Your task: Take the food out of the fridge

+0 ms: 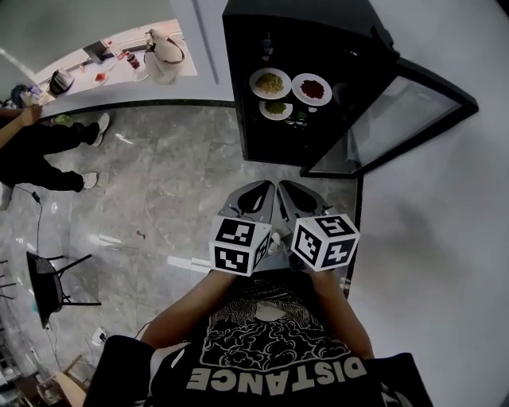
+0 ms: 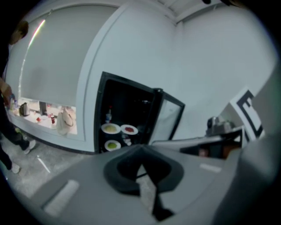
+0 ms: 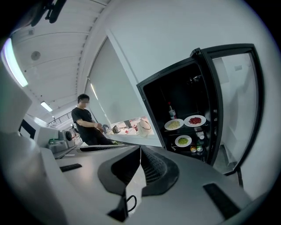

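Food: yellow, red, green heaps

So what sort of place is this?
Probably a kitchen or canteen corner: a black glass-door fridge stands open with three plates of food inside, and a counter nearby holds a kettle and a handbag.

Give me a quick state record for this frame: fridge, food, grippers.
fridge: black fridge, glass door swung open
upper plates: yellow food plate and red food plate, side by side
lower plate: green food plate, one shelf down
left gripper: shut, empty, short of the fridge
right gripper: shut, empty, beside the left
task: all three plates are inside, untouched
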`<state>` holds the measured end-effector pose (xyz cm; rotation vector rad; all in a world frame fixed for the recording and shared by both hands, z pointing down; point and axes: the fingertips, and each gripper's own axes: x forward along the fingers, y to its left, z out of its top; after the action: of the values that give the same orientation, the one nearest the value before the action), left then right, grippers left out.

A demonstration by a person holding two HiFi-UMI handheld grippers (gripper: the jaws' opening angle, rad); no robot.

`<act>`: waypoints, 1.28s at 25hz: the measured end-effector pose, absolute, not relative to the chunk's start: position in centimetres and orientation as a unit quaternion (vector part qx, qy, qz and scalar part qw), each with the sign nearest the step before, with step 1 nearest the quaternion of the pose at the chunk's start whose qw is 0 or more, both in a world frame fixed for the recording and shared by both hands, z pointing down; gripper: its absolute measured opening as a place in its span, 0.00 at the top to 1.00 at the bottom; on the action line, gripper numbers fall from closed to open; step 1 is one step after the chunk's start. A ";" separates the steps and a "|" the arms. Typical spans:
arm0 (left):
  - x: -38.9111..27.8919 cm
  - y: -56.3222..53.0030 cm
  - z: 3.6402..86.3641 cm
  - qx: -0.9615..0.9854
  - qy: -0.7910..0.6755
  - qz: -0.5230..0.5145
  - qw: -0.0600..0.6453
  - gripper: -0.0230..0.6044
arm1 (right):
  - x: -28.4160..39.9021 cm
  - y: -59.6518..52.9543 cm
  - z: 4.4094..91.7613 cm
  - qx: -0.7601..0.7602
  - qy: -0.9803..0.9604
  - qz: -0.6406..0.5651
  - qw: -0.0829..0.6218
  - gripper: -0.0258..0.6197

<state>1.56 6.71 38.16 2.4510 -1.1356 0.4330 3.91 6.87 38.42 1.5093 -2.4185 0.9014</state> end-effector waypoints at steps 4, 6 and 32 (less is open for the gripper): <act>3.0 4.3 38.5 0.868 -0.423 0.161 0.203 0.96 | 5.8 4.3 38.9 0.490 -0.810 0.314 0.066 0.96; 3.5 3.5 38.7 0.864 -0.429 0.165 0.203 0.96 | 6.5 3.4 39.2 0.485 -0.810 0.324 0.058 0.96; 5.3 -7.5 41.2 0.875 -0.431 0.139 0.172 0.96 | 10.4 -9.4 44.7 0.475 -0.749 0.440 -0.139 0.96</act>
<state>5.30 -7.52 41.23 2.4825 -1.2221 0.3939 10.44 -9.36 44.70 1.6400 -2.5875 1.5205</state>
